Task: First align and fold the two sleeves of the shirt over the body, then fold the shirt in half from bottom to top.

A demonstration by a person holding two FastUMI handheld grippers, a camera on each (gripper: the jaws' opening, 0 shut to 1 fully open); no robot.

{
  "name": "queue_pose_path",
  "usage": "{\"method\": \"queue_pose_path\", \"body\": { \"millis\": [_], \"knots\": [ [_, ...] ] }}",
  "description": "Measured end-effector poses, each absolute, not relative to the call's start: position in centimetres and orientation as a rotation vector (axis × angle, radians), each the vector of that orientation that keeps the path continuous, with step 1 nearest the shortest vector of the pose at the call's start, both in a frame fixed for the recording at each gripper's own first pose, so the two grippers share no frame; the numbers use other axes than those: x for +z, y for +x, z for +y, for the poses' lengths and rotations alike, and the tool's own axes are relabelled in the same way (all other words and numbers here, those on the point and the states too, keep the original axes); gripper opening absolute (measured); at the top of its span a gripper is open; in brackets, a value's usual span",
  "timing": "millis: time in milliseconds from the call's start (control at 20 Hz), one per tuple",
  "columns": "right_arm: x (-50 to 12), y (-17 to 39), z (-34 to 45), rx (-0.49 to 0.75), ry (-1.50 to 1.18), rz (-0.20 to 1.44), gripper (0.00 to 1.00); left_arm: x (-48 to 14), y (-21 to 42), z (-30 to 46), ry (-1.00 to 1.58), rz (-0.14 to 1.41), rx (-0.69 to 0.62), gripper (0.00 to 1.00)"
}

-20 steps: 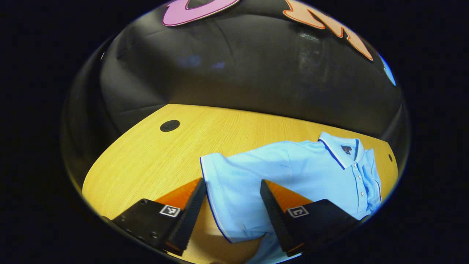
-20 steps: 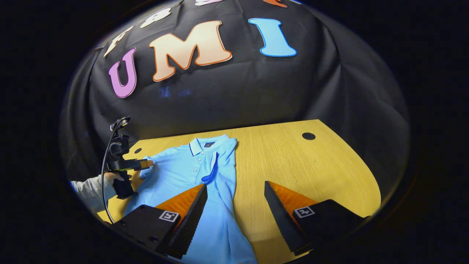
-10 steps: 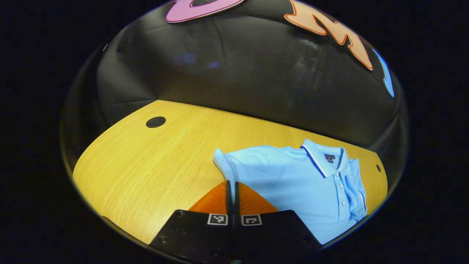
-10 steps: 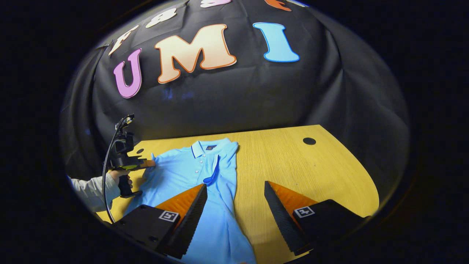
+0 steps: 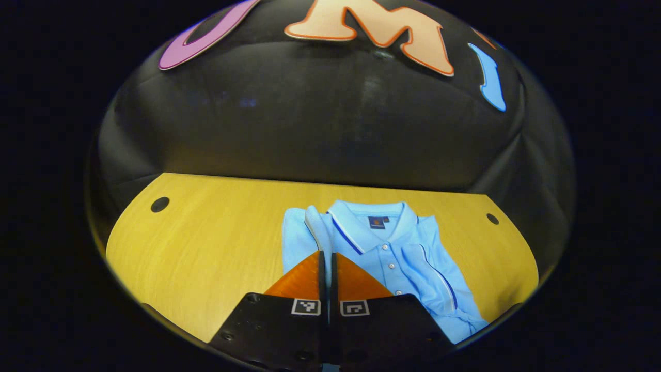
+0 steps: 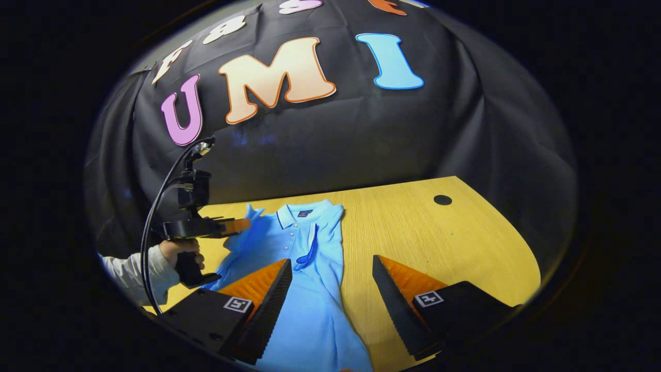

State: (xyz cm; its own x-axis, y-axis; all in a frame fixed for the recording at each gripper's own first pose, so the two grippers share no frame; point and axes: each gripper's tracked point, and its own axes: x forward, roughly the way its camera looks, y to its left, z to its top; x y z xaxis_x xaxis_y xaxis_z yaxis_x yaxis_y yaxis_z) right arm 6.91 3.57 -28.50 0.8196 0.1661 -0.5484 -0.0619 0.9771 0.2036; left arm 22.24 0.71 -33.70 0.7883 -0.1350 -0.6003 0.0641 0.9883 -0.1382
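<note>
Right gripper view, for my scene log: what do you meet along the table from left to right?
Sleeve → hand → left tool → shirt → round table hole.

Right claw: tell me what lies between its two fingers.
In the right gripper view, bare wooden table lies between the open right claw's fingers, with the blue shirt's edge beside the left finger.

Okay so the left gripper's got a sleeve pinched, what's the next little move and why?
Probably carry the sleeve across onto the shirt body and open. The left gripper is shut on that sleeve, lifted beside the collar, while the other sleeve already lies folded over the front. The right gripper hangs open.
</note>
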Motion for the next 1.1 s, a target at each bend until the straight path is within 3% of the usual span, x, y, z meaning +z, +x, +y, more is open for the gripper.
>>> {"method": "queue_pose_path", "body": {
  "millis": [150,300,350,400,1100],
  "knots": [
    [-29.0,7.4,4.1,0.125,0.174,0.585,0.98,-34.4,21.3,-1.6,-0.160,0.669,-0.164,0.05],
    [-29.6,8.1,4.5,0.101,0.184,0.578,0.98,-33.9,20.9,-0.7,-0.170,0.644,-0.158,1.00],
    [-29.6,8.2,4.8,0.096,0.195,0.576,0.94,-33.4,20.5,-0.3,-0.165,0.632,-0.158,0.96],
    [-29.5,8.2,5.1,0.090,0.200,0.569,0.98,-32.9,19.7,0.2,-0.164,0.635,-0.150,0.95],
    [-28.2,-3.2,5.1,0.198,0.097,0.600,0.94,-25.3,1.8,4.1,-0.104,0.575,-0.183,0.95]
  ]
}}
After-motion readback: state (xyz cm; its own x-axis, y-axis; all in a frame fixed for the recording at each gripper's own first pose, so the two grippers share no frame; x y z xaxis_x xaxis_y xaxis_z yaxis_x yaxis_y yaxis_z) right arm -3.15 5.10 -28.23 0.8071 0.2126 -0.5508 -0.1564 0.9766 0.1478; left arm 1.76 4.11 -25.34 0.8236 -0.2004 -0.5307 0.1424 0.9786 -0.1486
